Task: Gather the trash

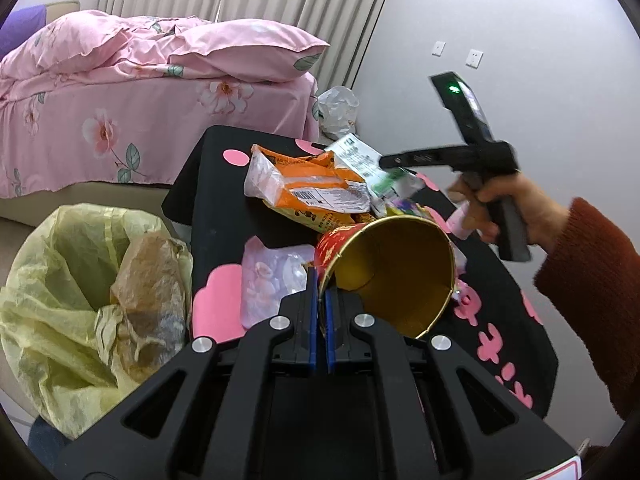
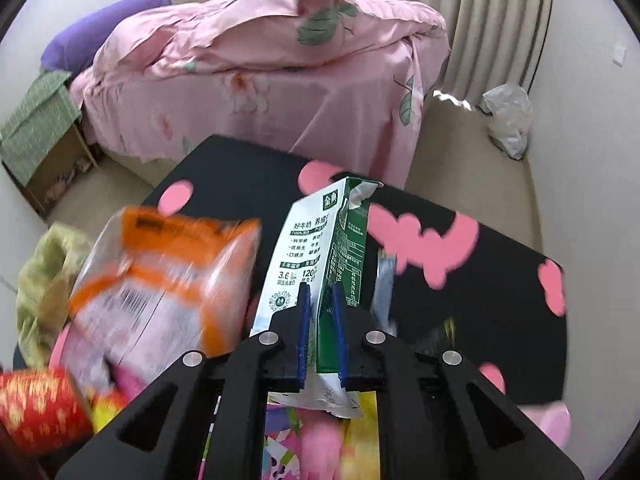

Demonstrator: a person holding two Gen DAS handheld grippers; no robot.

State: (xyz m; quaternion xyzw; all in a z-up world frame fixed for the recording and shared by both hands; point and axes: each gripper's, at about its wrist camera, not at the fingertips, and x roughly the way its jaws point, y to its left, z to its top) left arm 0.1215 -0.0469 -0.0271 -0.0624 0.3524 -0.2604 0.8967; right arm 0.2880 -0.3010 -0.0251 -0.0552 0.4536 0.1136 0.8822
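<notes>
Currently two pieces of trash are held at once over the black table [image 1: 208,216]. The rim of a red-and-gold paper cup [image 1: 384,268] is pinched between the fully closed jaws of the left gripper [image 1: 321,280], the cup tipped on its side. A green-and-white milk carton [image 2: 320,248] is clamped by the right gripper [image 2: 321,292], whose jaws are narrowed onto it. An orange snack wrapper [image 1: 308,188] is left on the table. Next, both items would need carrying to the yellow-lined bin [image 1: 80,280] beside the table and releasing there.

wrappers [image 1: 308,192] on table [image 1: 216,216], bin [image 1: 60,280] left
</notes>
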